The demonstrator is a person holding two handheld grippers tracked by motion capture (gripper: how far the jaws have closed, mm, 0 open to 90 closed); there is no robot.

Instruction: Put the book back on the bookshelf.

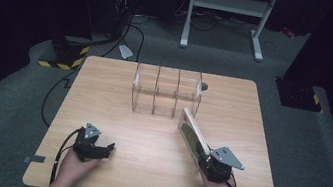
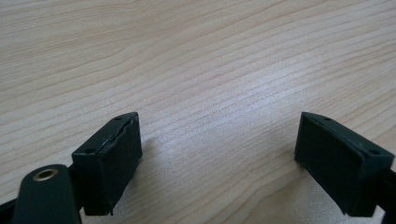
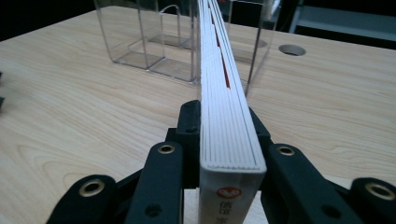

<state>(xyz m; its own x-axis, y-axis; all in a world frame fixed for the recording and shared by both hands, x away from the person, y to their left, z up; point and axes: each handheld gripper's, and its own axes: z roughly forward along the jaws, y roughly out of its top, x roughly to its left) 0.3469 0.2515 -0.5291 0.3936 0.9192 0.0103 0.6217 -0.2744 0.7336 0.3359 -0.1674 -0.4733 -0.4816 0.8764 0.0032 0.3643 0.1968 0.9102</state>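
Black rubber-faced jaws of my right gripper (image 3: 229, 135) are clamped on the lower end of a thin white paperback book with a green-and-red cover (image 1: 193, 134), pinching it across its thickness so the page edges face up at me in the right gripper view. In the high view that gripper (image 1: 206, 156) sits at about five o'clock on the pale wood-grain table (image 1: 118, 96), and the book's long axis runs from the jaws up toward eleven o'clock, its far end lifted and just beside the near right corner of the clear acrylic three-slot file holder (image 1: 166, 93).

That holder stands at twelve o'clock on the table, its dividers running front to back. I judge the coming move turns on this: the book already points at the right-hand slot, slightly angled to the dividers, so it needs squaring up before it slides in.

My left gripper (image 1: 104, 148) rests at seven o'clock, jaws wide apart over bare wood (image 2: 219, 140), holding nothing and well apart from the holder. The right hand is plainly the nearer one.
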